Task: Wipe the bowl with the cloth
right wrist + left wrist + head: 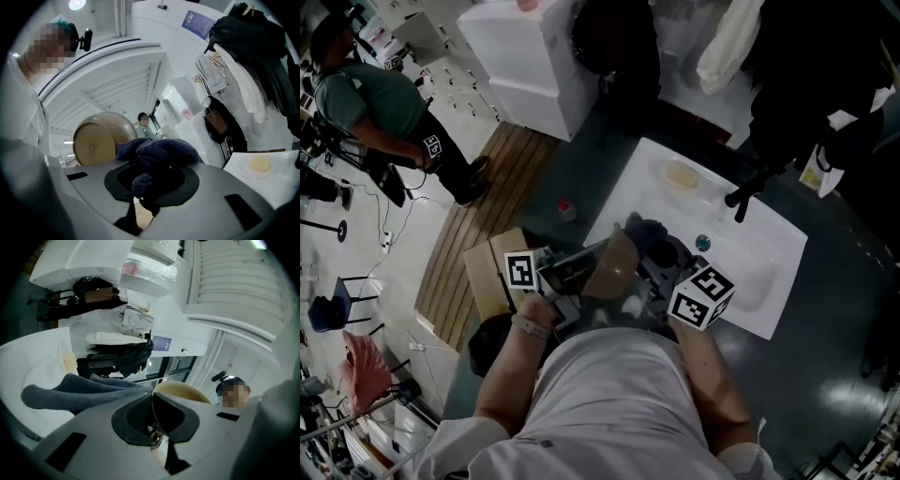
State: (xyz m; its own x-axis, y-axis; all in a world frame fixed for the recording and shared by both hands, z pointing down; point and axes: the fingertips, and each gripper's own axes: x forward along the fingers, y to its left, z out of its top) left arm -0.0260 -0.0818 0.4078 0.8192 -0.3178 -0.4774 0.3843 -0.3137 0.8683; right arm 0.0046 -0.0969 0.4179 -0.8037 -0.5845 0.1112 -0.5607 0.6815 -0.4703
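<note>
White sink [647, 187] with black faucet [742, 195], soap dish [682, 174]; bystander [380, 103] beside wooden decking [478, 216].

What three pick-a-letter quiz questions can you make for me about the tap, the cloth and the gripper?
1. Where is the black tap? A on a shelf; B on the white sink; C on a chair.
2. What colour is the cloth? A red; B yellow; C dark blue.
3. What are the fingers of the right gripper doing? A shut on the cloth; B open and empty; C shut on the tap.

Answers:
1. B, the tap stands at the sink's edge in the head view.
2. C, the knit looks dark blue in both gripper views.
3. A, the right gripper view shows the cloth pinched between the fingers.
</note>
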